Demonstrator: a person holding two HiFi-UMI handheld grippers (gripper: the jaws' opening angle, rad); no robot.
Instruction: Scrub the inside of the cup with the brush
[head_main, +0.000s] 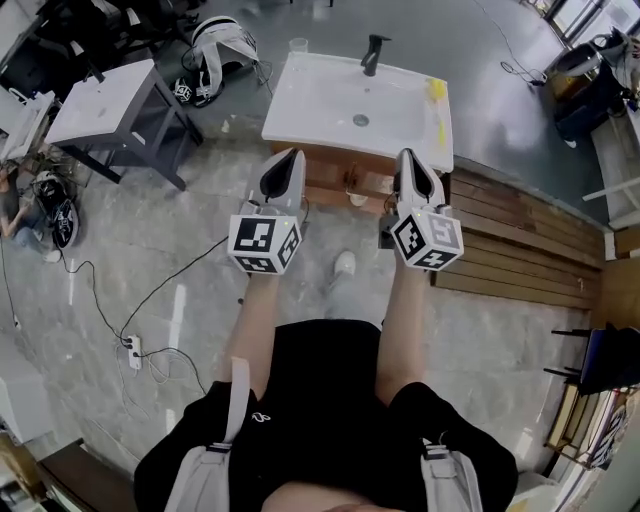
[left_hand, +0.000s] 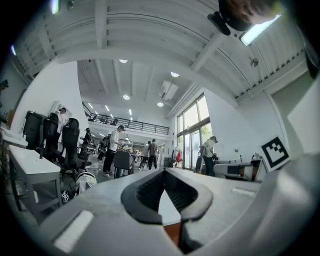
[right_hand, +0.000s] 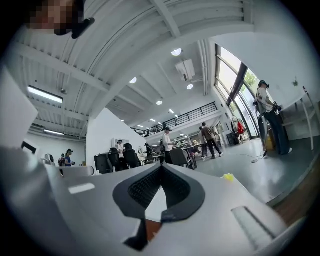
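Step in hand: approach, nothing picked up. Left gripper (head_main: 288, 155) and right gripper (head_main: 410, 157), frame centre, are closed and empty. The cup (head_main: 298, 45) stands at the upper-left corner of the sink (head_main: 320, 95). Next: open the jaws and take the cup and brush, possibly the yellow item (head_main: 437, 89).

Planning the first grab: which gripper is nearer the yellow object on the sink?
Right. Right gripper is just short of the yellow object; left gripper is farther left.

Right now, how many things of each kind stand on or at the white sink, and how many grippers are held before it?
clear cup: 1
yellow thing, too small to identify: 1
dark faucet: 1
grippers, both shut and empty: 2, the left gripper and the right gripper
Total: 5
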